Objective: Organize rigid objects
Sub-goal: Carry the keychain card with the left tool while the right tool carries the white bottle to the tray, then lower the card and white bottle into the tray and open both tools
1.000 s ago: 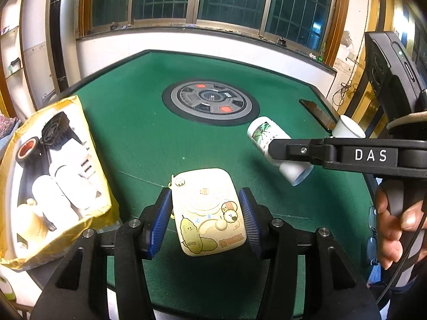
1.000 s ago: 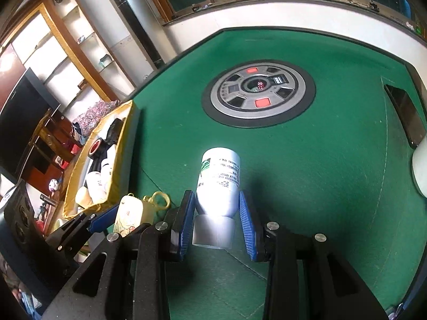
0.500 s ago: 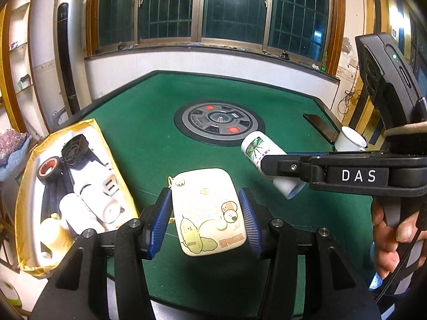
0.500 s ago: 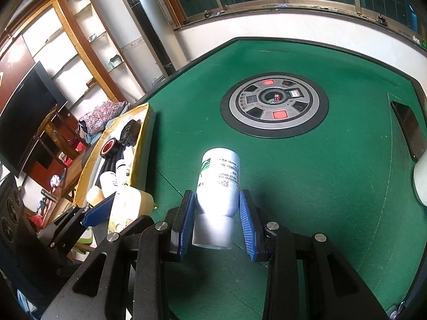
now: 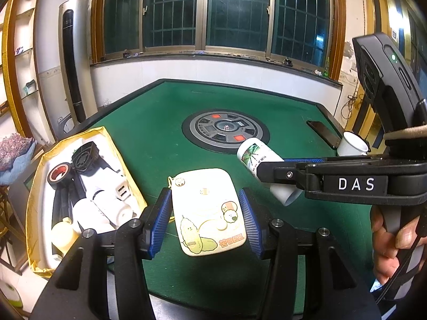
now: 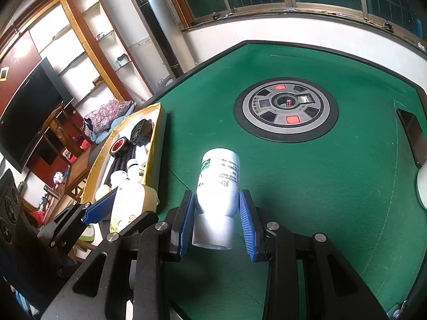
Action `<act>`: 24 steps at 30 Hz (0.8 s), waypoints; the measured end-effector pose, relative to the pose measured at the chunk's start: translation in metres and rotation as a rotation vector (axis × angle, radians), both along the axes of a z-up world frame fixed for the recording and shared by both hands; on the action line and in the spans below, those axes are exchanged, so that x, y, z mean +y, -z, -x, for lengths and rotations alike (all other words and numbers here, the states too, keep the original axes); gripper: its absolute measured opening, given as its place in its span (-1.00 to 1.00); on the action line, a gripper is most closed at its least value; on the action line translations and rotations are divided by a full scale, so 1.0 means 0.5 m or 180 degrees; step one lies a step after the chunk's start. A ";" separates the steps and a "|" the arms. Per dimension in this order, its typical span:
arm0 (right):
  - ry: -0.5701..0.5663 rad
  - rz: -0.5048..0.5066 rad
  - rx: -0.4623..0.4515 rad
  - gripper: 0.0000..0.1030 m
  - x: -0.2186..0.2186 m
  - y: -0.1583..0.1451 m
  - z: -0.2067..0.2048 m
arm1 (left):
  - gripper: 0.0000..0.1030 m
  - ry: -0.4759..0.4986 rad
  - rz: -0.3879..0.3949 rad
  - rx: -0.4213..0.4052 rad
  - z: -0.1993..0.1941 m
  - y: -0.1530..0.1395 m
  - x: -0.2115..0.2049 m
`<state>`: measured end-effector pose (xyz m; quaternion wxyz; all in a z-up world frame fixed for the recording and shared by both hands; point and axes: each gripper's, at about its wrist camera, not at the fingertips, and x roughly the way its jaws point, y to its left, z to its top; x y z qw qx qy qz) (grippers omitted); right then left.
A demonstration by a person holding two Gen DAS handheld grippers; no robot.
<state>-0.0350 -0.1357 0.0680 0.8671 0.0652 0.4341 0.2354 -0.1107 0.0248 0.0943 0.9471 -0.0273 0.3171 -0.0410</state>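
So the left gripper (image 5: 205, 221) has its blue pads pinched on the sides of a cream cartoon power bank (image 5: 208, 208), held up off the green table (image 5: 149, 138), and the right gripper (image 6: 217, 221) is clamped on a white bottle (image 6: 218, 181), cap end back between the fingers. The left view shows the bank's whole printed face, while the right view only catches an edge-on sliver beside a blue pad. The yellow box (image 5: 34, 186) sits left of the left fingers, its white contents too jumbled to tell apart.
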 end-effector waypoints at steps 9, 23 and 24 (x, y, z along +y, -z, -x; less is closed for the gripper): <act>-0.0102 -0.0136 -0.0071 -0.42 0.043 -0.015 0.002 | -0.04 -0.0194 0.0119 -0.0188 0.025 -0.042 0.059; -0.0547 -0.0106 -0.0270 -0.41 0.232 -0.048 -0.016 | -0.03 -0.0936 0.0172 -0.0369 0.043 -0.055 0.256; -0.0590 -0.0099 -0.0271 -0.41 0.249 -0.047 -0.019 | -0.03 -0.0976 0.0164 -0.0362 0.044 -0.051 0.265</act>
